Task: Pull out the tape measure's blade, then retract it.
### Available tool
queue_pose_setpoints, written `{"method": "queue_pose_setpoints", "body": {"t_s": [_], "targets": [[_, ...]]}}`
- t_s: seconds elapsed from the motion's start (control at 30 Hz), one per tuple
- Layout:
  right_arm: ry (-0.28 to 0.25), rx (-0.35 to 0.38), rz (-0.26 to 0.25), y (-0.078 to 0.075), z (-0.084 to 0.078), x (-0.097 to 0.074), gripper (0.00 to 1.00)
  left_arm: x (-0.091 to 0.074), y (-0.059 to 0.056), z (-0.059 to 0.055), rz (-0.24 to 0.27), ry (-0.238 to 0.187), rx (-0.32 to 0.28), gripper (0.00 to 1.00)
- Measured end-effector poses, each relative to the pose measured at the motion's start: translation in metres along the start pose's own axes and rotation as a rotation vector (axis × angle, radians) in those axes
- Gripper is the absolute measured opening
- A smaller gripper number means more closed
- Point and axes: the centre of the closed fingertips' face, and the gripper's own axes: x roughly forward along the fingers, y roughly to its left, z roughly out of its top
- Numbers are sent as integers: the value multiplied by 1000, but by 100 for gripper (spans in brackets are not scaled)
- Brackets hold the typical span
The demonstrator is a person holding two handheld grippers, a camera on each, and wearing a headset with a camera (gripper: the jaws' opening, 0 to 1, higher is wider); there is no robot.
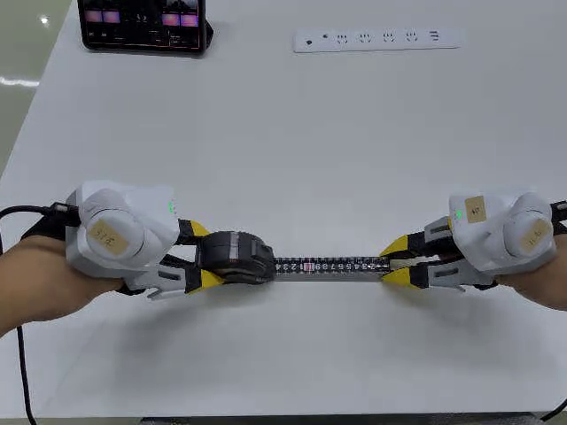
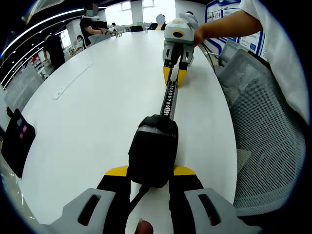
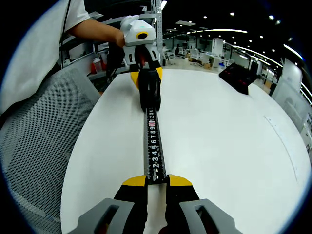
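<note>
On a broad white table [image 1: 292, 142], at the left, the white left gripper [image 1: 205, 255] has its yellow-tipped black jaws clamped around a chunky black tape measure [image 1: 235, 257] with a grey band. The case sits low over the tabletop, near the front edge. From the case a narrow dark blade [image 1: 332, 266] with white numerals stretches straight to the right. There the matching white right gripper [image 1: 395, 261] pinches the blade's end tightly between its yellow tips. Along the far edge lie a dark tablet [image 1: 144, 22] with a lit screen and, further right, a long white power strip [image 1: 378, 39].
</note>
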Motion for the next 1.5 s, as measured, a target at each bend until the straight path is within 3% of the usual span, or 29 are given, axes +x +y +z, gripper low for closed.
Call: {"method": "queue_pose_setpoints", "body": {"t_s": [1.5], "targets": [[116, -13, -4, -6, -43, -40, 9, 0, -2, 1, 9, 3, -16, 24]]}}
